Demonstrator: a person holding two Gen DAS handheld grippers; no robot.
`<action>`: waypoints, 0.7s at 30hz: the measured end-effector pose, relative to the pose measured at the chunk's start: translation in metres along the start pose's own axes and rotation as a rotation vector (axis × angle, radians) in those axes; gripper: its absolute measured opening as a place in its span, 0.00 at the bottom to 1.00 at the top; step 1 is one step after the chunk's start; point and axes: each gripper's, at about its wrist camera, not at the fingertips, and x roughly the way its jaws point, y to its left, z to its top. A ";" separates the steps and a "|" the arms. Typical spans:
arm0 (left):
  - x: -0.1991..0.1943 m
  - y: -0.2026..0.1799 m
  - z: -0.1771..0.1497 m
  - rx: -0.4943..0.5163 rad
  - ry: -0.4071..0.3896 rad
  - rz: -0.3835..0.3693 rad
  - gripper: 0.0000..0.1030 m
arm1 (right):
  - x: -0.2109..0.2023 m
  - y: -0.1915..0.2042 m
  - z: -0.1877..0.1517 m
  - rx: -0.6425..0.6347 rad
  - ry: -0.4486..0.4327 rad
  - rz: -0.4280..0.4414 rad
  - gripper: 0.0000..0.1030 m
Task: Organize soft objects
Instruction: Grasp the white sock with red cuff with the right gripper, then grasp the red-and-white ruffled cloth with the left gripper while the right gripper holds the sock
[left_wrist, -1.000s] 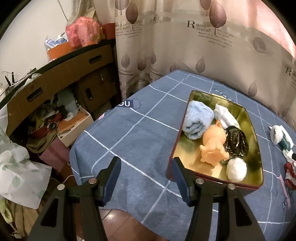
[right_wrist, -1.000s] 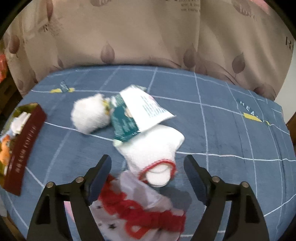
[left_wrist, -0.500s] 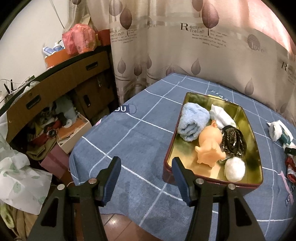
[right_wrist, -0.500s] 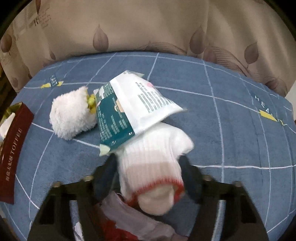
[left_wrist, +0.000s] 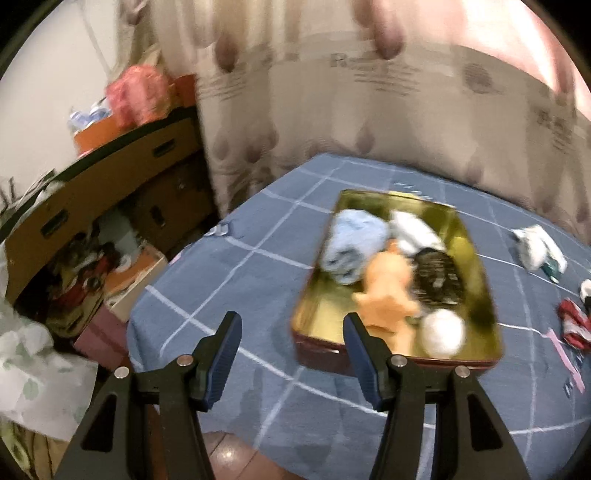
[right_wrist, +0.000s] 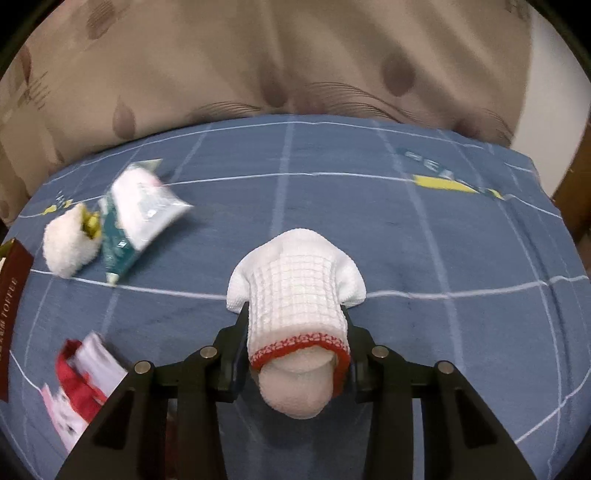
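A white knitted sock with a red cuff (right_wrist: 295, 288) sits between the fingers of my right gripper (right_wrist: 295, 310). The jaws are closing, and the pads press its sides just above the blue checked cloth (right_wrist: 443, 229). In the left wrist view, my left gripper (left_wrist: 291, 321) hangs open and empty over the table's near corner, just in front of a gold tin (left_wrist: 325, 306). The tin holds a blue towel (left_wrist: 354, 243), a white cloth (left_wrist: 413, 232), an orange toy figure (left_wrist: 388, 284), a black bundle (left_wrist: 437, 277) and a white fluffy ball (left_wrist: 443, 332).
Left of the sock lie a white fluffy piece (right_wrist: 68, 243), a teal and white packet (right_wrist: 140, 218) and a red and white cloth (right_wrist: 85, 373). A leaf-print curtain (right_wrist: 258, 66) hangs behind the table. Cardboard boxes and clutter (left_wrist: 92, 229) stand off the table's left edge.
My right gripper moved onto the sock, its jaws narrowed around it, and the sock now sits well to the right of the packet. The left gripper shifted slightly and stayed open.
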 end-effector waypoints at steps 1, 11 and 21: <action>-0.002 -0.006 0.001 0.018 -0.004 -0.016 0.57 | -0.002 -0.008 -0.003 0.004 -0.004 -0.007 0.36; -0.025 -0.131 0.014 0.306 -0.017 -0.276 0.62 | -0.005 -0.022 -0.013 -0.018 -0.041 -0.030 0.37; -0.022 -0.289 0.003 0.549 0.097 -0.611 0.62 | -0.003 -0.025 -0.015 -0.010 -0.038 0.000 0.42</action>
